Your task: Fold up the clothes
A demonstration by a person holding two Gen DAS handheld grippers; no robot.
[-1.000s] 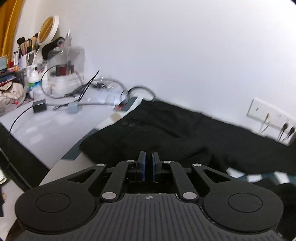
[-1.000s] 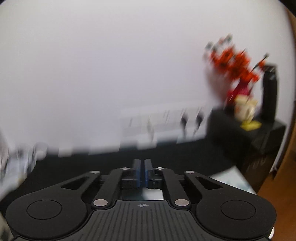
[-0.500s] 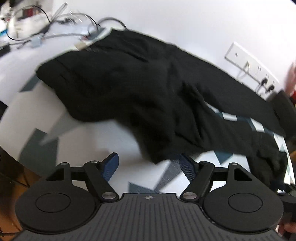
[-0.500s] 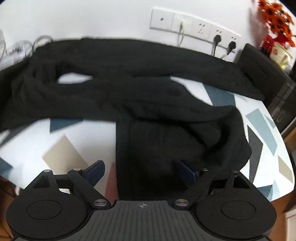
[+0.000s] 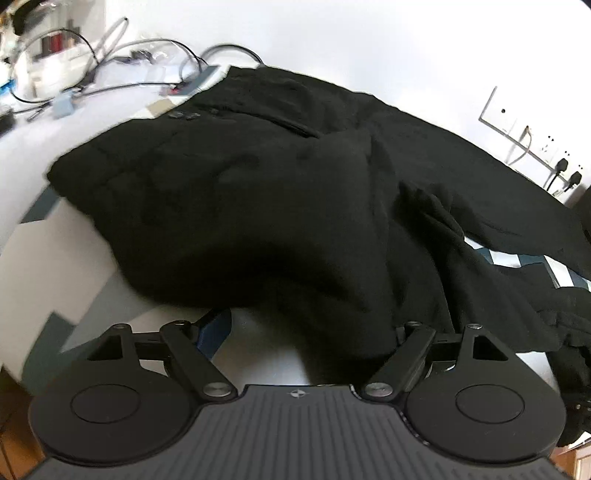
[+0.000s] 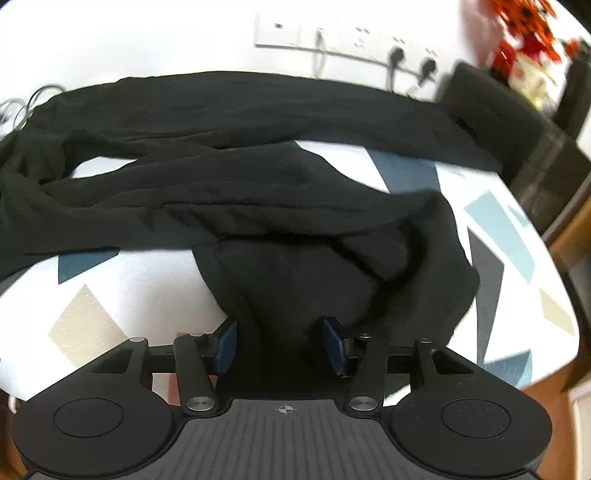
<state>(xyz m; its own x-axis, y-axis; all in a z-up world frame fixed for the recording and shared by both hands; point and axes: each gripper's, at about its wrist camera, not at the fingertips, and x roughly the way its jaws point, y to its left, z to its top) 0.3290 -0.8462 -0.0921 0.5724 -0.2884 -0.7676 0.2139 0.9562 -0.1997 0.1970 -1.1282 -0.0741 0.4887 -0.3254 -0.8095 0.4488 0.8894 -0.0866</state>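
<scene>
Just ahead of my left claw (image 5: 306, 332), a pair of black trousers (image 5: 258, 192) lies spread over the counter (image 5: 55, 258), its waist end with two buttons toward the far left and the legs running off to the right. That claw is released, its fingers spread wide; the blue pad of the left finger (image 5: 216, 332) shows clear of the cloth, while the right finger is hidden under a hanging fold, so I cannot tell whether it touches. Beyond the trousers, at the far left, cables (image 5: 110, 74) tangle on the counter. My right claw (image 6: 282, 345) is also released, and a bunched black leg end (image 6: 295, 295) sits between its two blue pads (image 6: 225, 343) without being pinched. From there the cloth runs away and to the left across the patterned counter top (image 6: 517, 240). Farther off, on the wall, a socket strip (image 6: 332, 37) carries two plugs, and blurred orange flowers (image 6: 528, 22) stand at the far right.
</scene>
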